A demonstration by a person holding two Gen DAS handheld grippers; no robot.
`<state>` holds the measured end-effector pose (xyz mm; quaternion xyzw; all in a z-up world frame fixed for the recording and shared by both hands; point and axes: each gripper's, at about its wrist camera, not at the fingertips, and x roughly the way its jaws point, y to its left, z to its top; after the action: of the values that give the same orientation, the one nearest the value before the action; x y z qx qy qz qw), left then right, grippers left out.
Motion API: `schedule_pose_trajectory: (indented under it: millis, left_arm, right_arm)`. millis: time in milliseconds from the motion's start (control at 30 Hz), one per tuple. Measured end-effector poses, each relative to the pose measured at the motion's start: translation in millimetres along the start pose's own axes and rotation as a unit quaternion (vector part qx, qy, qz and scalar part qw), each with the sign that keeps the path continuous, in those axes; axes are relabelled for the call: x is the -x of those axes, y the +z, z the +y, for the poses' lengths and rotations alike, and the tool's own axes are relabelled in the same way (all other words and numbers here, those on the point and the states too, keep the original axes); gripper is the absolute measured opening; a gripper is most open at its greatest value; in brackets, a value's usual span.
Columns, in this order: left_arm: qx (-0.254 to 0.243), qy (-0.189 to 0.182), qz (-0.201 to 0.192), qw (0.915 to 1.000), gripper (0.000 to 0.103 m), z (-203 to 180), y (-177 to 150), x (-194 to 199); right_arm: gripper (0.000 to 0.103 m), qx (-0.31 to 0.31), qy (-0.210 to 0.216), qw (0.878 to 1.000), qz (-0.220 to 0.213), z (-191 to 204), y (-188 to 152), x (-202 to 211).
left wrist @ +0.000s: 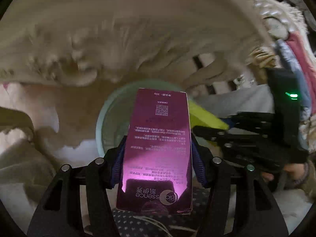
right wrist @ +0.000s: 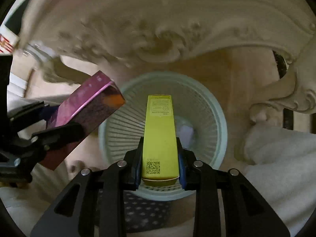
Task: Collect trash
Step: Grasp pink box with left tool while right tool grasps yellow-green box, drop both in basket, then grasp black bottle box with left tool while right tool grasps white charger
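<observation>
Above the bin [right wrist: 215,106]: left gripper [left wrist: 158,158] clamped on purple box [left wrist: 158,148], right gripper [right wrist: 160,156] on yellow box [right wrist: 160,134]. Likely light, crushable cardboard; best held across flat sides.

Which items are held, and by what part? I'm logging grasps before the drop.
The left gripper clamps the purple Bio-essence box by its long sides, near mid-length. The right gripper clamps the yellow box by its sides near the lower end.

Across the top of your frame runs a cream carved furniture panel [right wrist: 158,33] with scrolled floral relief. At the right edge you have white towelling fabric [right wrist: 280,158] bunched beneath the carving. Your left view's upper right holds a heap of clothes [left wrist: 292,45], pink and blue among them. Star-dotted dark fabric [right wrist: 146,213] lies at bottom centre.
</observation>
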<state>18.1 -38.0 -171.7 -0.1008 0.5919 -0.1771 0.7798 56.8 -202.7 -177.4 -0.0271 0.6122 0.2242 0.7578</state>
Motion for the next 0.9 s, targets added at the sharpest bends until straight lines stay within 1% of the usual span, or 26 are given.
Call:
schedule_pose_trajectory:
  millis: [67, 100, 133, 167, 200, 233, 300, 367, 400, 500, 567, 600, 633, 667, 700, 733, 767, 800, 867, 900]
  left_arm:
    - [0.02, 0.006, 0.017, 0.9996, 0.06, 9, 2, -18]
    - [0.026, 0.006, 0.027, 0.9993, 0.064, 13, 2, -24]
    - [0.033, 0.008, 0.035, 0.9988, 0.07, 14, 3, -30]
    - [0.037, 0.009, 0.034, 0.9987, 0.08, 15, 0, -32]
    - [0.036, 0.005, 0.026, 0.999, 0.084, 14, 0, -31]
    - [0.032, 0.006, 0.016, 0.9993, 0.085, 12, -1, -28]
    - [0.014, 0.02, -0.02, 0.9995, 0.092, 7, -7, -12]
    - [-0.001, 0.031, -0.057, 0.9979, 0.095, 3, -9, 9]
    - [-0.001, 0.028, -0.062, 0.9977, 0.095, 2, -10, 16]
    - [0.015, 0.008, -0.078, 0.9968, 0.095, 3, -11, 54]
    - [0.011, -0.007, -0.093, 0.9956, 0.095, 2, -8, 81]
    - [0.005, -0.005, -0.11, 0.9939, 0.095, 0, -3, 100]
    - [-0.002, 0.003, -0.131, 0.9914, 0.095, 1, 4, 119]
    - [-0.006, 0.011, -0.144, 0.9895, 0.095, 0, 9, 129]
    - [-0.014, 0.028, -0.17, 0.9849, 0.095, 1, 24, 149]
    - [-0.02, 0.035, -0.185, 0.982, 0.095, 1, 32, 159]
    - [-0.029, 0.045, -0.21, 0.9763, 0.095, 1, 50, 174]
    - [-0.033, 0.053, -0.223, 0.9727, 0.095, 1, 63, 182]
    - [-0.045, 0.063, -0.249, 0.9654, 0.095, 0, 93, 197]
    - [-0.047, 0.065, -0.253, 0.9642, 0.095, 1, 115, 201]
  right_arm:
    - [0.027, -0.004, -0.002, 1.0, 0.01, -3, 2, -5]
    - [0.029, -0.002, -0.01, 1.0, 0.015, -2, 1, -6]
    - [0.038, -0.002, -0.018, 1.0, 0.02, -1, 2, -9]
    - [0.048, -0.002, -0.032, 0.999, 0.023, -1, 2, -10]
    - [0.064, -0.001, -0.041, 0.999, 0.019, -1, -1, -10]
    - [0.066, -0.001, -0.045, 0.999, 0.01, -1, -2, -5]
    - [0.066, -0.002, -0.038, 0.999, -0.004, -1, -4, 8]
    - [0.066, 0.002, -0.03, 0.999, -0.023, -2, -6, 28]
    - [0.066, 0.004, -0.021, 0.999, -0.028, -2, -5, 33]
    - [0.066, 0.032, 0.01, 0.998, -0.059, 1, -7, 72]
    - [0.066, 0.077, 0.027, 0.99, -0.118, 17, -6, 110]
    - [0.066, 0.093, 0.032, 0.985, -0.143, 23, -4, 124]
    - [0.066, 0.115, 0.035, 0.976, -0.182, 28, 1, 144]
    - [0.066, 0.138, 0.036, 0.965, -0.22, 33, 9, 160]
    - [0.066, 0.154, 0.039, 0.957, -0.242, 37, 14, 169]
    - [0.066, 0.176, 0.036, 0.947, -0.267, 42, 26, 177]
    - [0.066, 0.195, 0.03, 0.939, -0.281, 46, 38, 179]
    - [0.066, 0.218, 0.024, 0.93, -0.296, 53, 54, 179]
    - [0.065, 0.242, 0.03, 0.923, -0.298, 59, 81, 172]
    - [0.065, 0.247, 0.037, 0.922, -0.294, 61, 92, 167]
